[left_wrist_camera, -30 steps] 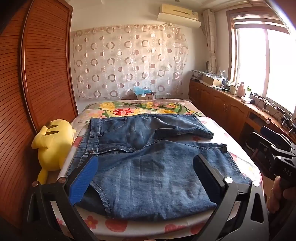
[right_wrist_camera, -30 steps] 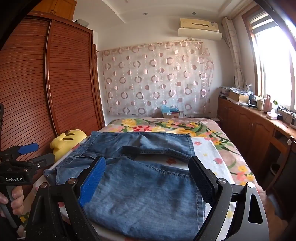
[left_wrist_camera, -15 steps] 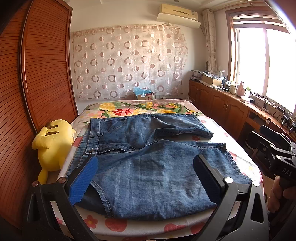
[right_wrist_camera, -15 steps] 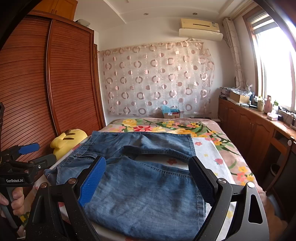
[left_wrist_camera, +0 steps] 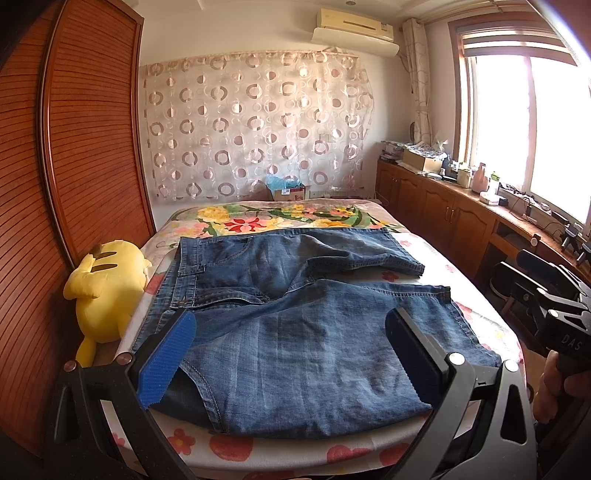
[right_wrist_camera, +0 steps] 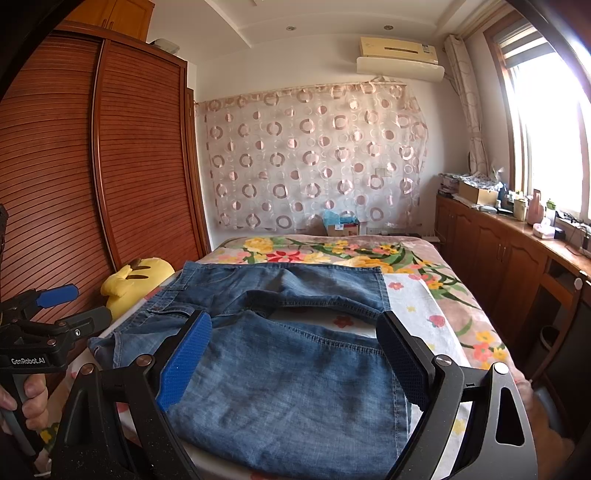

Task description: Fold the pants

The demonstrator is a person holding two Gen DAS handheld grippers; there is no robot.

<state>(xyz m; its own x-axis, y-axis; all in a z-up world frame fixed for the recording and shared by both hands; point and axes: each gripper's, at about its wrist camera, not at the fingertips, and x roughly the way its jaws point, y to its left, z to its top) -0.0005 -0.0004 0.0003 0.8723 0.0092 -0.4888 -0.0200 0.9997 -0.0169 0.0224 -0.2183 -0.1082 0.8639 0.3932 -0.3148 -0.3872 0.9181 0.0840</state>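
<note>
The jeans (left_wrist_camera: 295,325) lie spread on the bed (left_wrist_camera: 280,218), waistband toward the wardrobe (left_wrist_camera: 88,147), legs pointing toward the cabinets (left_wrist_camera: 443,218). A plush toy (left_wrist_camera: 107,288) sits between the bed and the wardrobe. Behind the bed, a cardboard box (left_wrist_camera: 288,190) stands against the curtain (left_wrist_camera: 255,125). The air conditioner (left_wrist_camera: 354,27) hangs above the curtain. Clutter sits on the cabinets under the window (left_wrist_camera: 532,125).
</note>
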